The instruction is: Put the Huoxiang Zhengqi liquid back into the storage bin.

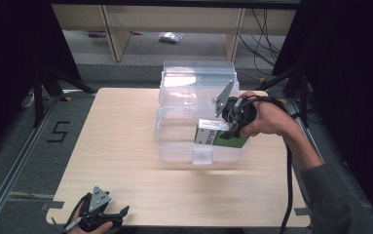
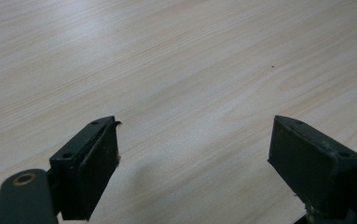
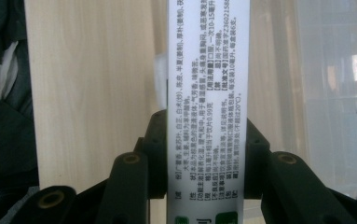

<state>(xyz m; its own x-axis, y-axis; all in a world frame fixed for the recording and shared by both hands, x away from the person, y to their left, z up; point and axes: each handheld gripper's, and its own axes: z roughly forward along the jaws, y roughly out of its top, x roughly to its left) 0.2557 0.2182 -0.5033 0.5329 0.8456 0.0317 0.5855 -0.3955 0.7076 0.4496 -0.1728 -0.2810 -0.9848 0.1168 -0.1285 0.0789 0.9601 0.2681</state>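
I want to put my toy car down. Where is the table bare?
Bare wood lies left of the clear bin, and in front of it, up to the left hand-held gripper. Crowded: the bin's right side, where the right hand-held gripper holds a box.

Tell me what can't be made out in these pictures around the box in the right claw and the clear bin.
- Printed box: right gripper view, both ends cut off by the frame edges; print too small to read.
- Clear plastic bin: high view, far-right corner hidden by the hand and right claw.
- Left claw: high view, its hand cut off by the bottom edge.
- Packet on the floor: high view, too small to identify.
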